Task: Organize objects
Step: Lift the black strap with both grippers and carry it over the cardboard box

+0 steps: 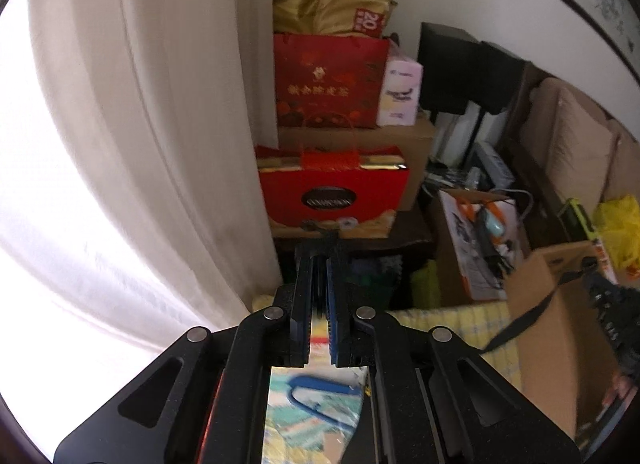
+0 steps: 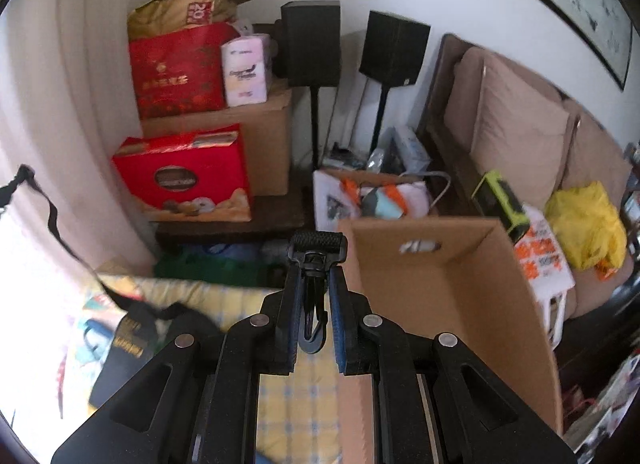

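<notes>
My right gripper (image 2: 315, 264) is shut on a black strap clasp (image 2: 314, 288), held just left of an open cardboard box (image 2: 436, 296). The black strap (image 2: 52, 219) runs off to the left and down to a dark bag (image 2: 128, 348) on the yellow checked bedding (image 2: 224, 296). My left gripper (image 1: 320, 264) is shut on the other end of the black strap, a thin dark piece between the pads. In the left wrist view the cardboard box (image 1: 560, 328) stands at the right, with the strap (image 1: 520, 324) across it and the right gripper (image 1: 612, 304) beside it.
Red gift boxes (image 2: 184, 175) and a brown carton (image 2: 260, 135) are stacked in the corner by the curtain (image 1: 160, 123). Two black speakers (image 2: 312, 43) stand behind. A white box of tools (image 2: 376, 195), a sofa (image 2: 520, 131) and a yellow bag (image 2: 584, 219) are at the right.
</notes>
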A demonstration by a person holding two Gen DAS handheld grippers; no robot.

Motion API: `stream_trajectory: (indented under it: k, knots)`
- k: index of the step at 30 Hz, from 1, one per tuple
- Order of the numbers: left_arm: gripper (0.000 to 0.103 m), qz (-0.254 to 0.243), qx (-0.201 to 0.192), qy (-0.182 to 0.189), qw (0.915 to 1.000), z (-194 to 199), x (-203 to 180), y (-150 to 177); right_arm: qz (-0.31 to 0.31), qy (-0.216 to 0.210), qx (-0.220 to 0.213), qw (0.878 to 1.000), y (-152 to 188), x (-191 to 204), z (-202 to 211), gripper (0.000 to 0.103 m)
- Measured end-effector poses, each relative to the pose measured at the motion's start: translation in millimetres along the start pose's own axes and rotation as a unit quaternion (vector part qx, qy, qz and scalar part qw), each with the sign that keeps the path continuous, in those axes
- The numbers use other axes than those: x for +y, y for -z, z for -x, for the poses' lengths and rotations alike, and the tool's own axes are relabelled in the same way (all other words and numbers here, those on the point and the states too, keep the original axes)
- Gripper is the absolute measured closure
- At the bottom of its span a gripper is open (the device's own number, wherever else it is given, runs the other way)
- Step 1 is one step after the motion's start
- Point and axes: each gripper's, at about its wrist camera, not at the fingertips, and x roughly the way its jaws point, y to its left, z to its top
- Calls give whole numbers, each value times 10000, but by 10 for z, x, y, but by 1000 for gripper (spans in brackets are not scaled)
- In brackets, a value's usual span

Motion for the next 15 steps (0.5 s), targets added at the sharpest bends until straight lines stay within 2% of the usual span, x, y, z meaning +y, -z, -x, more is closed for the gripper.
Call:
stream_trajectory:
  k: [4, 11, 15]
  knots:
    - [97, 298, -50, 201, 9993, -48, 75, -190, -8, 191, -148, 9997, -281, -44, -48, 91]
    - [97, 234, -34, 385, 9990, -106, 5, -252, 73, 227, -402, 9989, -610, -59, 77, 91]
    - [97, 234, -115, 590, 9979, 35, -97, -349, 128, 168, -603, 9980, -758, -67, 287, 91]
